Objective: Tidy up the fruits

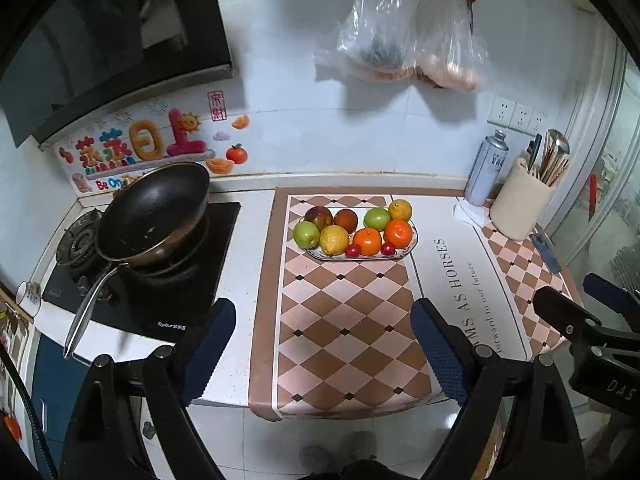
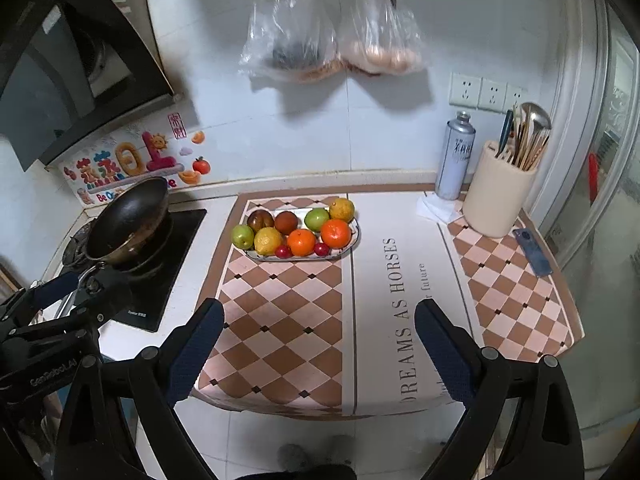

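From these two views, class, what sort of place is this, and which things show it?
Most likely a home kitchen: a black frying pan on a gas hob, a cream holder of cooking utensils, and wall sockets above a counter.

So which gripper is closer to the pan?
Left. The left gripper hangs near the pan by the stove; the right gripper is further right, over the mat.

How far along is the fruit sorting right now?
All the fruit sits grouped on the plate: two green apples, a lemon, oranges, dark fruits and two small red ones. Nothing is in hand: the left gripper and right gripper are open and empty, back from the plate. No loose fruit remains on the mat.
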Available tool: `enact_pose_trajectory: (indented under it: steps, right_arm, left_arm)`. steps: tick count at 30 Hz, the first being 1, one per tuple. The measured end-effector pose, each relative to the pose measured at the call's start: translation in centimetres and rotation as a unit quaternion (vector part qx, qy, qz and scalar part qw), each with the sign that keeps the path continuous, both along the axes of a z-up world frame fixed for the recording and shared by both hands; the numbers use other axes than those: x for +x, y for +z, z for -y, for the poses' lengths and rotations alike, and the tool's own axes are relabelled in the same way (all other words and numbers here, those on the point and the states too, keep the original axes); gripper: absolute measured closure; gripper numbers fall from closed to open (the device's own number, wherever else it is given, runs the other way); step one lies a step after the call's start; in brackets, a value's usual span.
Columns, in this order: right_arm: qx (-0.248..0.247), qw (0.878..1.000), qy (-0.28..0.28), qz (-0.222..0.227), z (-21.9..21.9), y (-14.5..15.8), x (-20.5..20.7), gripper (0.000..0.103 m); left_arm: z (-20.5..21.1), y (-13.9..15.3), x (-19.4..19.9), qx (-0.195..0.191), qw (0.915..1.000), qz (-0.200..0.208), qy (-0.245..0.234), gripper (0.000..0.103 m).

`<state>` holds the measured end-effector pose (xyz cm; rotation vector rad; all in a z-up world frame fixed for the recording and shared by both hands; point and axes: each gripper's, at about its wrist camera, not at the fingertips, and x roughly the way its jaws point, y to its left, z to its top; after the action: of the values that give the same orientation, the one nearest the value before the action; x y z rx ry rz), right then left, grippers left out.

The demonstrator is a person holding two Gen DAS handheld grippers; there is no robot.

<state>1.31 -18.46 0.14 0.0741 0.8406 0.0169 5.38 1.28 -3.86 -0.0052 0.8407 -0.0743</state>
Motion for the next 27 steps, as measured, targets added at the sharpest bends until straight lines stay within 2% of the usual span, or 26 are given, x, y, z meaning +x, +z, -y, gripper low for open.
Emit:
enact_pose_trajectory:
  steps: [6,12,27]
  right_arm:
    - [0.011,1.0,0.011,0.007,0.0,1.8,-1.2,0.005]
    - [0.02,1.0,0.018,0.002,0.4,2.1,-0.5,0.005]
    - [0.025,0.999,0.027,-0.034,1.1,-1.7,8.9,0.004]
  left_arm:
    - [-0.1,1.0,-1.3,-0.006,1.0,-0.002,0.004,0.014]
    - [0.3,1.4,-1.2,-0.008,0.9999,-0.001,0.011,0.014]
    - [0.9,-1.3,5.9,0.013,0.9982,-0.046,0.036,0.014]
